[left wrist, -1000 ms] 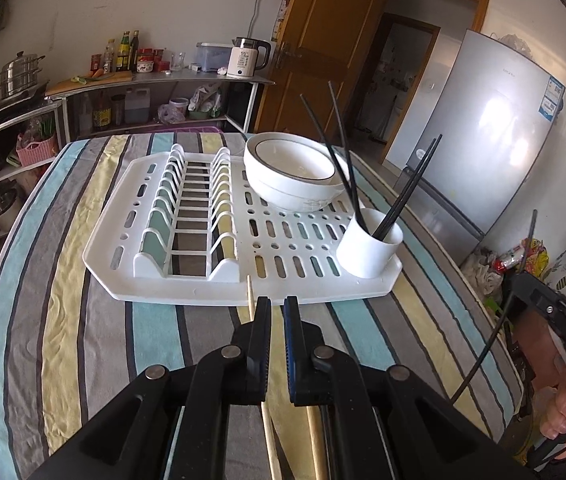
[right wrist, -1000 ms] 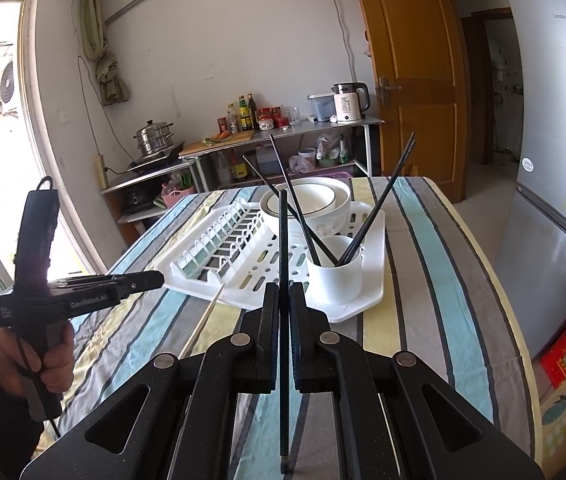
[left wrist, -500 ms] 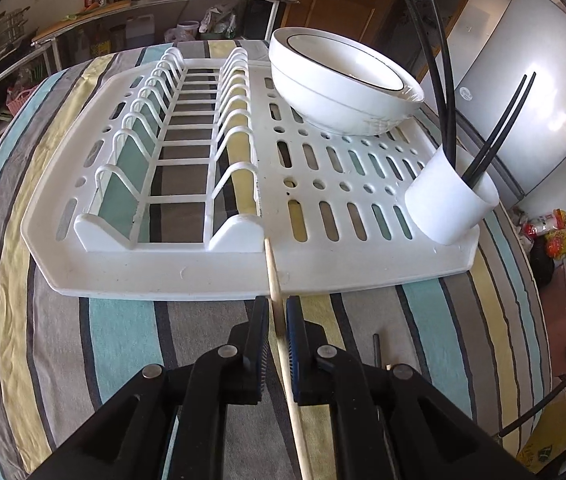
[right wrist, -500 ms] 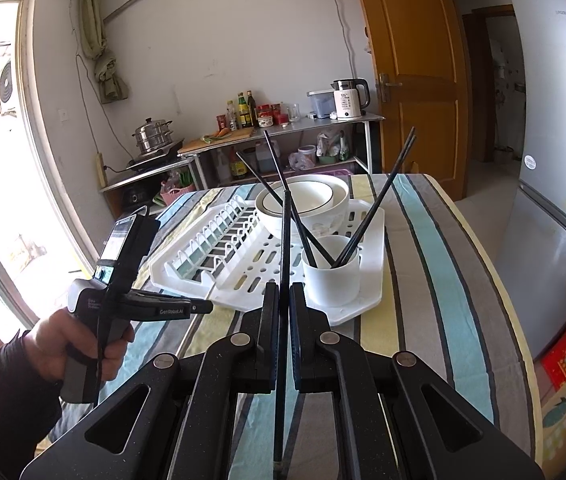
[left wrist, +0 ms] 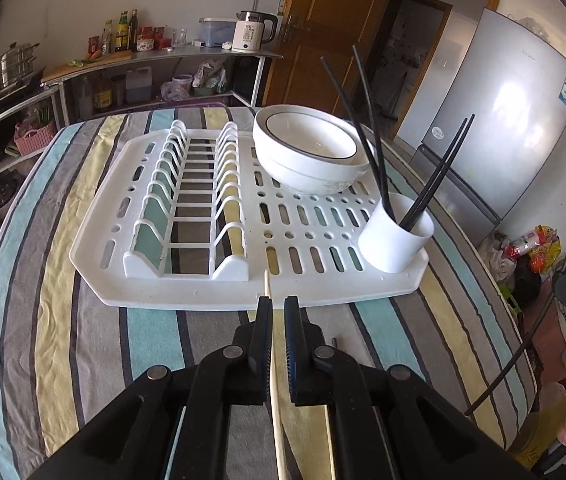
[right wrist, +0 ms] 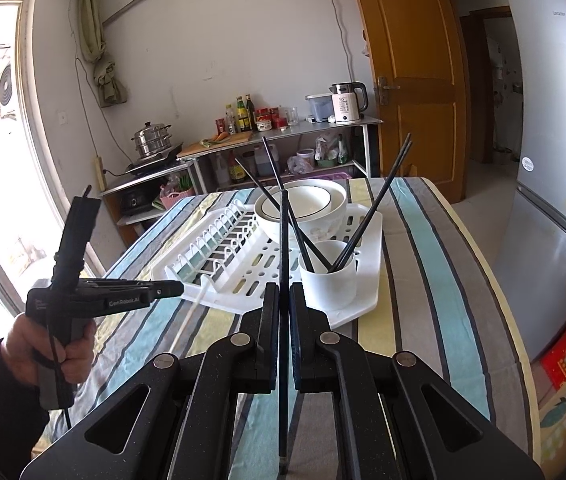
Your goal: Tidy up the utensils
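Note:
My left gripper (left wrist: 277, 304) hovers just before the white dish rack (left wrist: 187, 296). Its jaws are closing on a wooden chopstick (left wrist: 273, 380) that runs between them, its tip over the rack's front rim. In the right wrist view the left gripper (right wrist: 181, 289) is at the left, in a hand. My right gripper (right wrist: 284, 290) is shut on a black chopstick (right wrist: 284, 240) that points at the white cup (right wrist: 329, 280). The cup (left wrist: 395, 240) stands on the rack's right corner and holds several black chopsticks. Stacked white bowls (left wrist: 307, 156) sit behind it.
A striped cloth (left wrist: 83, 340) covers the table. On it near my left fingers lie the end of a black chopstick (left wrist: 334, 342) and a second pale stick (left wrist: 326, 440). A fridge (right wrist: 555, 200) stands right of the table; shelves with pots and bottles (right wrist: 243, 140) line the far wall.
The left gripper dipped low and close to the rack's front edge half a second ago, then came back up and away with the wooden chopstick still in it. The right gripper stayed still.

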